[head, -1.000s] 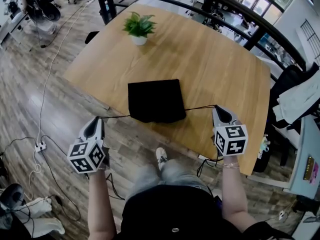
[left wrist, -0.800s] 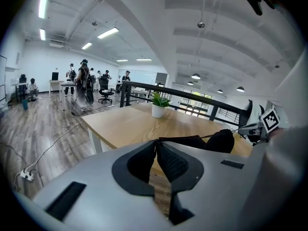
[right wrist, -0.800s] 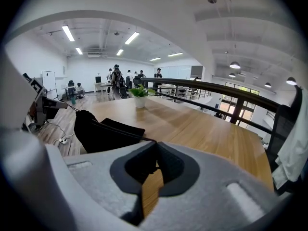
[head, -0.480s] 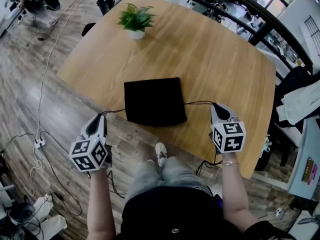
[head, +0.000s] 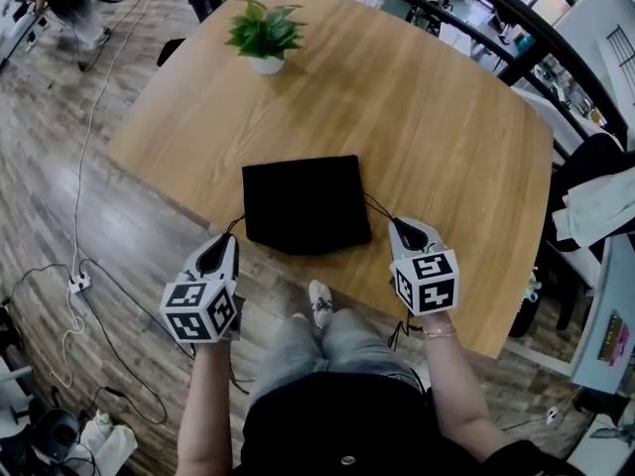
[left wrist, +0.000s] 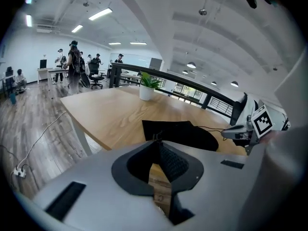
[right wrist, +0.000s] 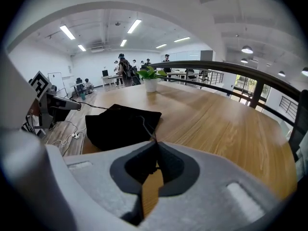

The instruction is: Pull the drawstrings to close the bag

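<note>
Nearest, the left claw (head: pixel 229 240) and the right claw (head: pixel 398 225) are each pressed together, pinching one of the thin black drawstrings (head: pixel 378 207). Between them, just ahead, the flat black fabric bag (head: pixel 306 203) lies on the light wooden desk (head: pixel 437 117). Well beyond the claws stands a small green potted plant (head: pixel 264 36).

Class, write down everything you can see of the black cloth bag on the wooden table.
The black, roughly square fabric bag lies flat on the light wooden table, close to its near edge, with the near hem slightly bulged. A thin black left drawstring runs to the left gripper, and a right drawstring to the right gripper. Each gripper's jaws are shut on its cord. Nothing else touches it.
</note>
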